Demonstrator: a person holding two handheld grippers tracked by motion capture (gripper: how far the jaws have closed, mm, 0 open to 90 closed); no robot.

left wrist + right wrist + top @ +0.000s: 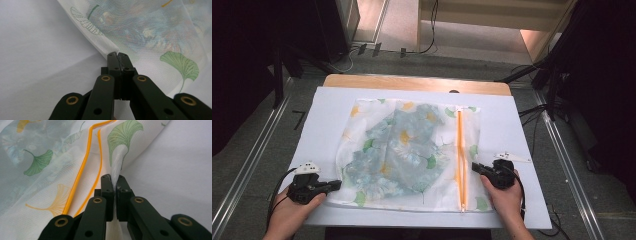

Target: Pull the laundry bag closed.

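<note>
At the table, both tools [337, 185] [475, 167] pinch the mesh bag's [412, 150] edges, fully closed.

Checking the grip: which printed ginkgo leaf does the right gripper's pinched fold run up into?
The pale green ginkgo leaf right of the orange zipper; the others lie left of it.

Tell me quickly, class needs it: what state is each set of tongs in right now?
Left tongs: shut on the edge of the mesh bag.
Right tongs: shut on a pinched fold of the mesh bag, beside its orange zipper.

High view looks down; both gripper views sit close, sharing the mesh bag [412, 150].
</note>
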